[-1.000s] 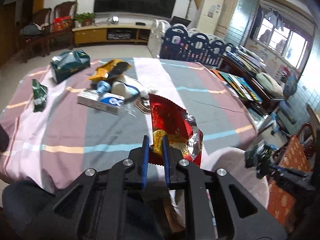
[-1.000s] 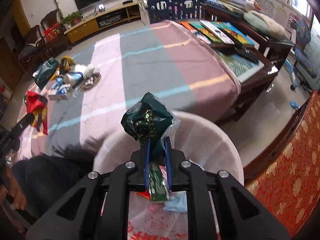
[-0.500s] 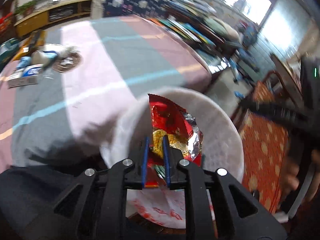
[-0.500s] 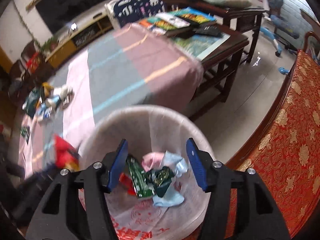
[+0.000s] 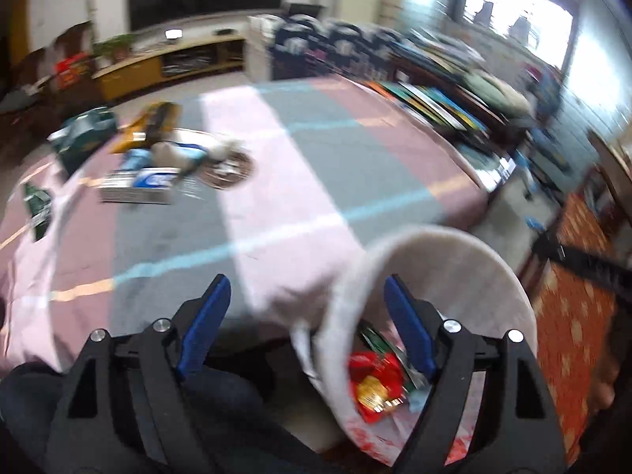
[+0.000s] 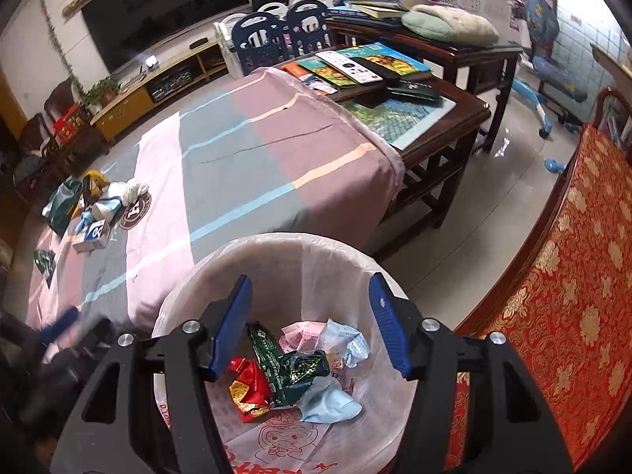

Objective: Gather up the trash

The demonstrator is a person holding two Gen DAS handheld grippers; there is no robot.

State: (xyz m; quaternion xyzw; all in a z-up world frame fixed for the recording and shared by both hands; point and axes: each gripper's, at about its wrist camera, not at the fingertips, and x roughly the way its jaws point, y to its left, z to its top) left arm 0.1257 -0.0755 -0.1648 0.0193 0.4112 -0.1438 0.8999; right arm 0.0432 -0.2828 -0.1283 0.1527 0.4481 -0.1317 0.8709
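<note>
Left gripper seemingly above red wrapper

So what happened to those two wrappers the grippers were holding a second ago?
Both were let go. The red wrapper left the left gripper, whose jaws are opening; the green wrapper left the open right gripper. Both now lie in the lined bin. The pile of trash on the table is unchanged.
</note>
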